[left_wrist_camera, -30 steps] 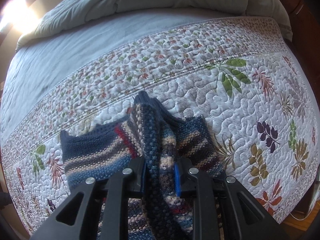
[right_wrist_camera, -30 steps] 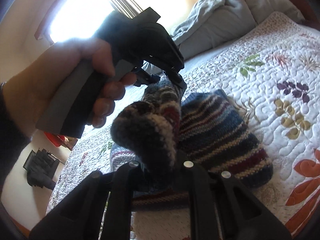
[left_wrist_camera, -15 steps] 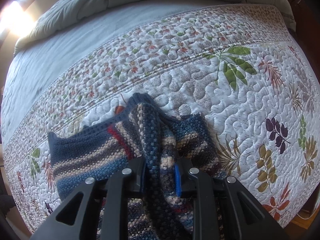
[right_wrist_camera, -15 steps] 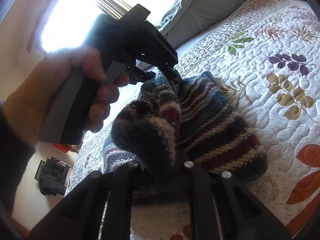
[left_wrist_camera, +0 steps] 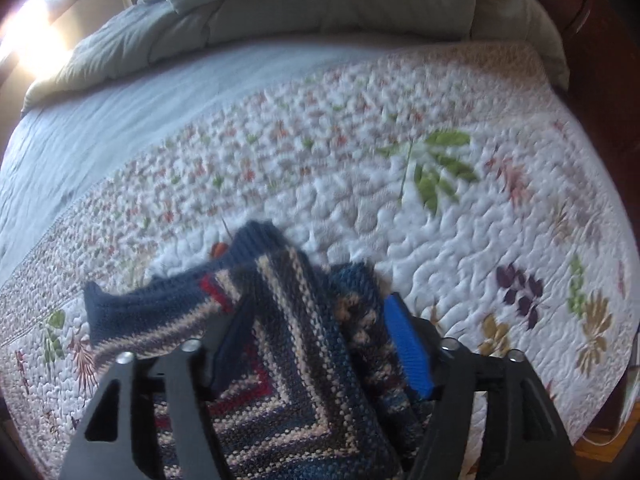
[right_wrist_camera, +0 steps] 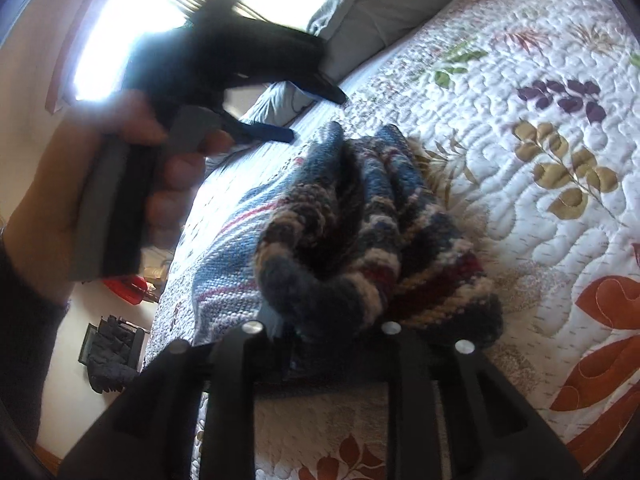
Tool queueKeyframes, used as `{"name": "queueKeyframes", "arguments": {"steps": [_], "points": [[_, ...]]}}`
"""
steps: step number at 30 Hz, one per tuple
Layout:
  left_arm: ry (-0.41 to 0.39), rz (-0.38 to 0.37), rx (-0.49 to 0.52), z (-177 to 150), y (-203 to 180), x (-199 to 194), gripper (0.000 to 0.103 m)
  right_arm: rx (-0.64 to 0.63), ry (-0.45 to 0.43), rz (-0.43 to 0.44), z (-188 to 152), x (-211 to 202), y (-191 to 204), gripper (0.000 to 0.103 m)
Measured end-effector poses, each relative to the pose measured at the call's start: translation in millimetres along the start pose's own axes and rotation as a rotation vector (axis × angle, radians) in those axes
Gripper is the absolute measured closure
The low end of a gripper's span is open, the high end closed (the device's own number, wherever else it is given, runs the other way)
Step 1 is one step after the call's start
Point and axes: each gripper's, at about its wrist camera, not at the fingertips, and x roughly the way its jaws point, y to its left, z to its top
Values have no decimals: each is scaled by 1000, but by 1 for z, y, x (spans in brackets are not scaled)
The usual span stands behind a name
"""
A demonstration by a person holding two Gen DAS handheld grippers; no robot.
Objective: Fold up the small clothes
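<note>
Both claws have just been opening, left claw (left_wrist_camera: pixel 320 344) wide and right claw (right_wrist_camera: pixel 324 328) slightly, around one striped blue-tan-red knitted garment (left_wrist_camera: pixel 296 320) on the white leaf-patterned quilted bed (left_wrist_camera: pixel 460 240), grey comforter (left_wrist_camera: pixel 320 8) behind.

Your left gripper (left_wrist_camera: pixel 320 340) jaws have just sprung wide off the striped knit (left_wrist_camera: pixel 296 352); your right gripper (right_wrist_camera: pixel 324 328) jaws are loosening too.

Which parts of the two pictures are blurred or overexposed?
Left wrist view: the white leaf-patterned quilt is motion-blurred, with window glare in the upper left corner. Right wrist view: the bright window is washed out, and the left tongs are smeared.
</note>
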Motion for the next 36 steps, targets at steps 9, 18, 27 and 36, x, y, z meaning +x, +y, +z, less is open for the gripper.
{"name": "queueKeyframes", "arguments": {"steps": [9,18,27,36], "points": [[-159,-162,-101,-49,58,-64,22,60,99,119,8,0,-17,34],[-220,-422,-170,-167,135,-92,22,147,403,202,75,30,-30,22],[-180,-495,-131,-214,123,-70,22,-48,552,37,105,62,13,72],[-193,-564,-137,-212,120,-73,22,-119,399,-67,115,20,-15,76]]}}
